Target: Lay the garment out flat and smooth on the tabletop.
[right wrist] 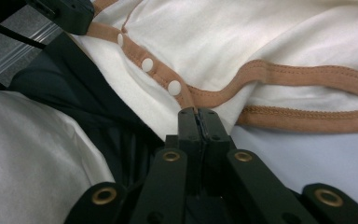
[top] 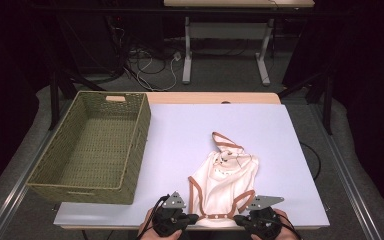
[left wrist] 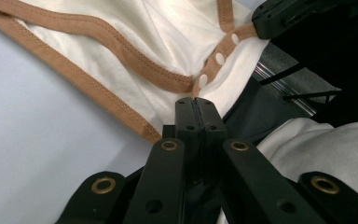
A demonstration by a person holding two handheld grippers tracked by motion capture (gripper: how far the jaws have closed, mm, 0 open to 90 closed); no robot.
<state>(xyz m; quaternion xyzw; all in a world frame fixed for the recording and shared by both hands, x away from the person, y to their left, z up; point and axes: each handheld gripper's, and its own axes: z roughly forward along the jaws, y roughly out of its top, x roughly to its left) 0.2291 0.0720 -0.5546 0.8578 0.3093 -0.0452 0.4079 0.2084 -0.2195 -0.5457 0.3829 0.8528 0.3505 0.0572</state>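
Observation:
A cream baby bodysuit (top: 227, 180) with brown trim lies crumpled on the white table, its snap band at the near edge. My left gripper (top: 195, 218) is shut, its tips pinching the left end of that brown snap band (left wrist: 216, 58). In the left gripper view the jaws (left wrist: 196, 100) press together on the trim. My right gripper (top: 236, 218) is shut on the band's other end, and in the right gripper view its tips (right wrist: 198, 111) meet the trim just below the white snaps (right wrist: 174, 87). The two grippers face each other, a short stretch of band between them.
A woven green-brown basket (top: 92, 145) stands at the table's left side, with nothing inside. The white table top (top: 180, 130) extends beyond the bodysuit. The person's white sleeves (left wrist: 326, 154) and dark clothing lie close under both grippers. Desk legs and cables are on the floor behind.

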